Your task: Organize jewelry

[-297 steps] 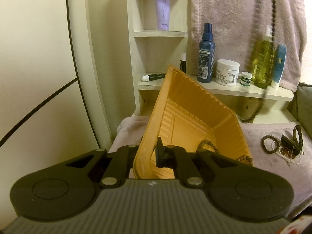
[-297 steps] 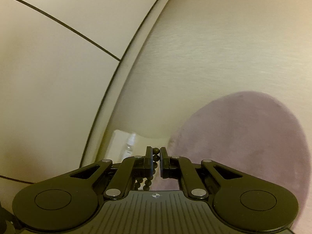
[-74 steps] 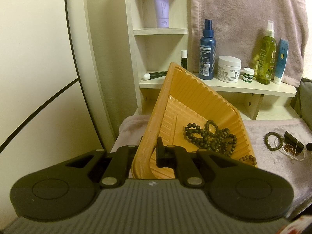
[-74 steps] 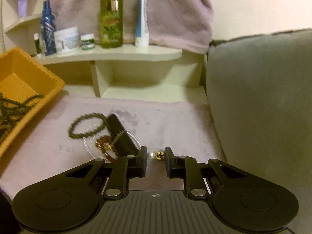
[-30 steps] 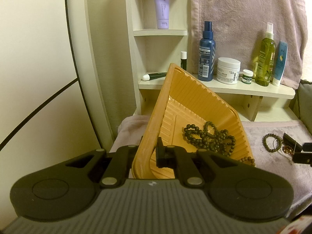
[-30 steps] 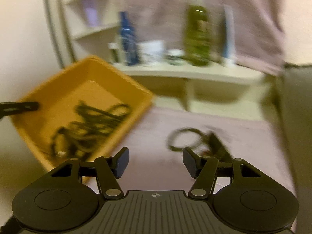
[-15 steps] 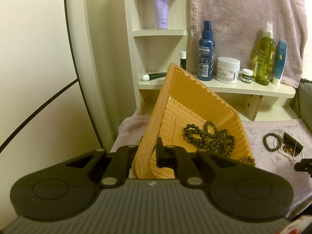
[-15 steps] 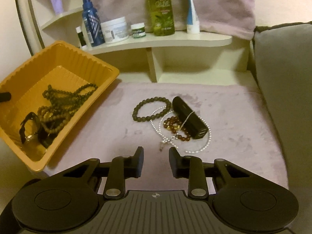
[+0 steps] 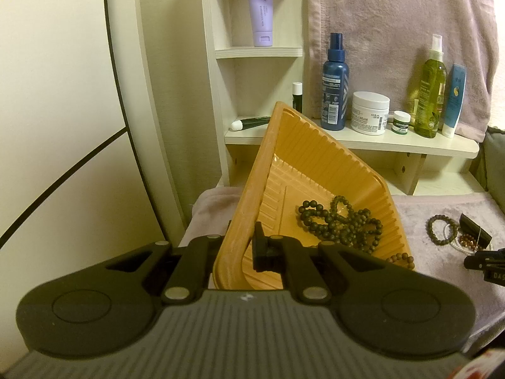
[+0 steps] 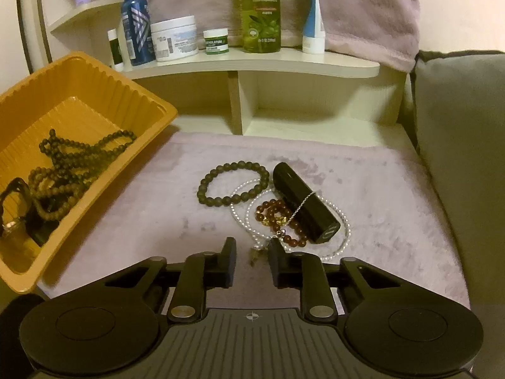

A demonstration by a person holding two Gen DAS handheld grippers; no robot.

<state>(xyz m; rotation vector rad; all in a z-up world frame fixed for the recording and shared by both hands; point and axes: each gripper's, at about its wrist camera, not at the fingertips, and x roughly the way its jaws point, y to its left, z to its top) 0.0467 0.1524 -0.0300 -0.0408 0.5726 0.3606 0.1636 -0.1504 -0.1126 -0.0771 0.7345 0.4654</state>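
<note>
My left gripper is shut on the rim of the orange tray and holds it tilted. The tray holds a long dark bead necklace and a watch. My right gripper is open, low over the mauve cloth. A small pendant of a pearl necklace lies between its fingertips. Just beyond lie a dark bead bracelet, a red-brown bead bracelet and a black case. The right gripper's tip shows in the left wrist view.
A cream shelf behind the cloth carries a blue spray bottle, a white jar, a small green-label jar, an olive bottle and a tube. A grey cushion rises on the right. A towel hangs behind.
My right gripper has swung back from the tray to the jewelry pile, come lower and closer, and narrowed its jaws around the pendant. The left gripper still holds the tray.
</note>
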